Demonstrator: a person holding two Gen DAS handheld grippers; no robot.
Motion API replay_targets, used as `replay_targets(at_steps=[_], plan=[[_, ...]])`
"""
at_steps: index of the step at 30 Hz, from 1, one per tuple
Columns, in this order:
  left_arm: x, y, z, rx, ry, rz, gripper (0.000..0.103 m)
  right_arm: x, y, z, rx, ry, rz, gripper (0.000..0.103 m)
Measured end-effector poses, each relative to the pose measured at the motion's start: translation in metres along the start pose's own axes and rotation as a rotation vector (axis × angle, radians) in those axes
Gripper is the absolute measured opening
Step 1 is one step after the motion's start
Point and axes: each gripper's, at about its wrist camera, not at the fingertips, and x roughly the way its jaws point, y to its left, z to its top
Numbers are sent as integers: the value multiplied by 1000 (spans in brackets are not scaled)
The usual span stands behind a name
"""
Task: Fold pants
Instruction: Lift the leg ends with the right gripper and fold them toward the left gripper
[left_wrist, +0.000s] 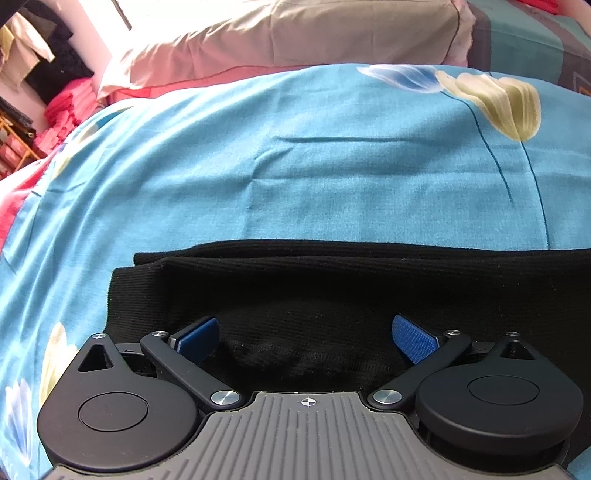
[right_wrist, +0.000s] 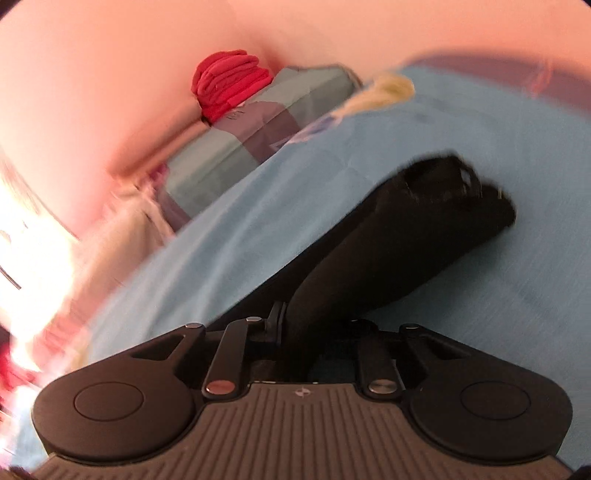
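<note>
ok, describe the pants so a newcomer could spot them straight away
Start from the bed, covered by a light blue sheet printed with tulips, with a beige pillow at its far end. On the near part of that sheet lie the pants, folded into a flat layered band. They are the only black, ribbed fabric on the bed; the right claw is pinching one end.

Black ribbed pants (left_wrist: 332, 288) lie on a turquoise bedsheet (left_wrist: 258, 166) printed with blue and cream tulips.
</note>
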Motion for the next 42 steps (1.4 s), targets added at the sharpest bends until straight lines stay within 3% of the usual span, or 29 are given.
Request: replay_targets(at_steps=[3, 6, 10, 13, 16, 20, 23, 28, 31, 33, 35, 38, 42], plan=[[-7, 6, 0, -4, -4, -4, 103, -21, 36, -12, -182, -96, -98, 21], [-17, 21, -3, -28, -25, -15, 103, -53, 91, -39, -463, -280, -179, 21], [-29, 47, -4, -72, -46, -19, 103, -84, 171, -122, -951, -532, -157, 23], [-34, 63, -4, -95, -62, -29, 103, -80, 211, -205, -1287, -544, -49, 26], [-36, 72, -3, -106, -59, -42, 103, -46, 229, -275, -1633, -418, -63, 24], [-41, 74, -3, -100, -75, -75, 103, -48, 239, -273, -1588, -365, -55, 23], [-46, 62, 2, -106, -90, -126, 103, -54, 246, -270, -1558, -380, -57, 23], [-56, 13, 18, -79, -124, -229, 103, -53, 256, -288, -1575, -366, -54, 23], [-55, -30, 22, -46, -130, -271, 103, -50, 245, -303, -1629, -387, -107, 24], [-44, -59, 15, 17, -115, -246, 103, -52, 245, -302, -1615, -397, -115, 32], [-30, -80, 2, 85, -103, -188, 103, -56, 244, -295, -1583, -406, -121, 57], [-32, -81, -17, 90, -216, -154, 103, -63, 234, -282, -1556, -415, -125, 69], [-34, -78, -19, 90, -218, -154, 103, -74, 198, -268, -1546, -444, -173, 74]])
